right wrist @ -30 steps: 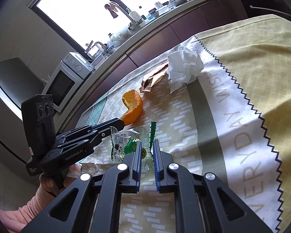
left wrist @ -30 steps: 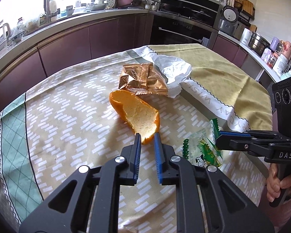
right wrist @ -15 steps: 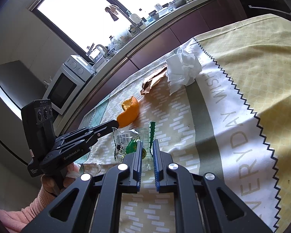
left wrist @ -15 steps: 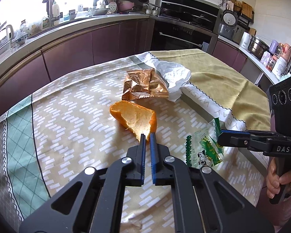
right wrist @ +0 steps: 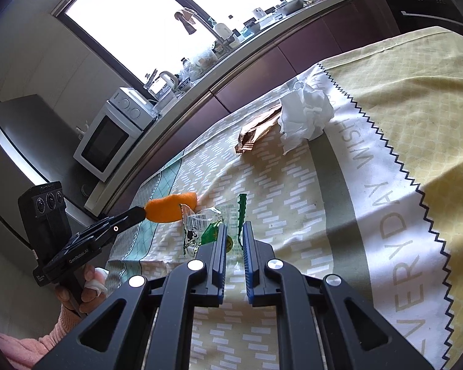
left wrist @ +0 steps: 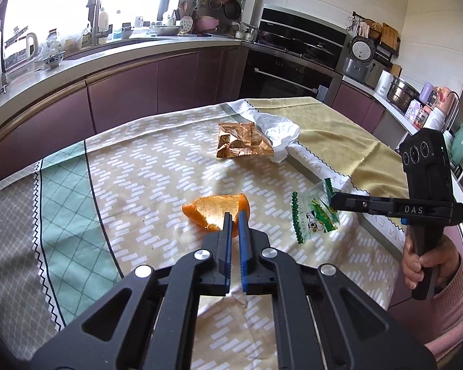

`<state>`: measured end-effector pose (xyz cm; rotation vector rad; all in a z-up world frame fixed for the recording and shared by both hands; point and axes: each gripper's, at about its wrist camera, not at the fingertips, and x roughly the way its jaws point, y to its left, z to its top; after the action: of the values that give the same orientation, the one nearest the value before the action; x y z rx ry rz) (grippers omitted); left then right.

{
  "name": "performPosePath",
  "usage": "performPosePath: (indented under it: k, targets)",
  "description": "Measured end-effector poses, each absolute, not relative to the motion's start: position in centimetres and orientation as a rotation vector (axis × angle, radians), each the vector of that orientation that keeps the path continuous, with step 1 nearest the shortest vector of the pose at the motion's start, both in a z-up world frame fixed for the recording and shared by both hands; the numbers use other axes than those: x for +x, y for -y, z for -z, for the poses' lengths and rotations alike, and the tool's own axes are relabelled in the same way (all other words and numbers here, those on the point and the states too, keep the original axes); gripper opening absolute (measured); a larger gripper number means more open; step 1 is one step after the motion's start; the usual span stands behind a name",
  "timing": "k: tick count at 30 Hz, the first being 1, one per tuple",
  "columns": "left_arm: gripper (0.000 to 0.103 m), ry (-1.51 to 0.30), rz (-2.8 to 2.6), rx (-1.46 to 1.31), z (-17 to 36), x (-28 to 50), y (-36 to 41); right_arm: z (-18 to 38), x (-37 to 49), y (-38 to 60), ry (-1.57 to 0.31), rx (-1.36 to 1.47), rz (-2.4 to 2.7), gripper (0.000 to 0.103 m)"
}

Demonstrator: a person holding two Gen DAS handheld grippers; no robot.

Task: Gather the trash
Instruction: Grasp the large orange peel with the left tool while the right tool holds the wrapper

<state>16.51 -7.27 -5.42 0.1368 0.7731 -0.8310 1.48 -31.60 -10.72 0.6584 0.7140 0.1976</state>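
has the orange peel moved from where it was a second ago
Yes. The orange peel, gripped by the left gripper, has lifted away from the gold wrapper.

Black tool w/ blue pads, silver screws, pink sleeve.

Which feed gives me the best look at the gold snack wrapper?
The left wrist view: the gold snack wrapper lies face-up and flat there, beside the crumpled tissue. The right wrist view catches it only edge-on, as a thin brown sliver next to the tissue.
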Motion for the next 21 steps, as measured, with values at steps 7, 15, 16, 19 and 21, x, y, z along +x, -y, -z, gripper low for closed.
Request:
performPosePath:
  k: [7, 15, 16, 19, 21]
  targets:
    - [0.008, -0.822, 0.826, 0.172, 7.8, 16.1, 7.7, 11.2, 2.2, 31.4, -0.732, 0.661, -0.202, 0.009]
    - [0.021, -0.834, 0.822, 0.217, 8.7, 16.1, 8.8, 11.7, 2.9, 31.2, -0.75, 0.664, -0.204, 0.009]
    - [0.021, -0.835, 0.822, 0.219, 8.8, 16.1, 8.9, 11.8, 3.0, 31.2, -0.751, 0.666, -0.204, 0.009]
    - [0.025, -0.843, 0.818, 0.207, 8.9, 16.3, 8.9, 11.7, 3.1, 31.2, -0.752, 0.666, -0.208, 0.009]
    - [0.025, -0.842, 0.818, 0.199, 8.8, 16.3, 8.9, 11.7, 3.1, 31.2, -0.751, 0.665, -0.209, 0.01]
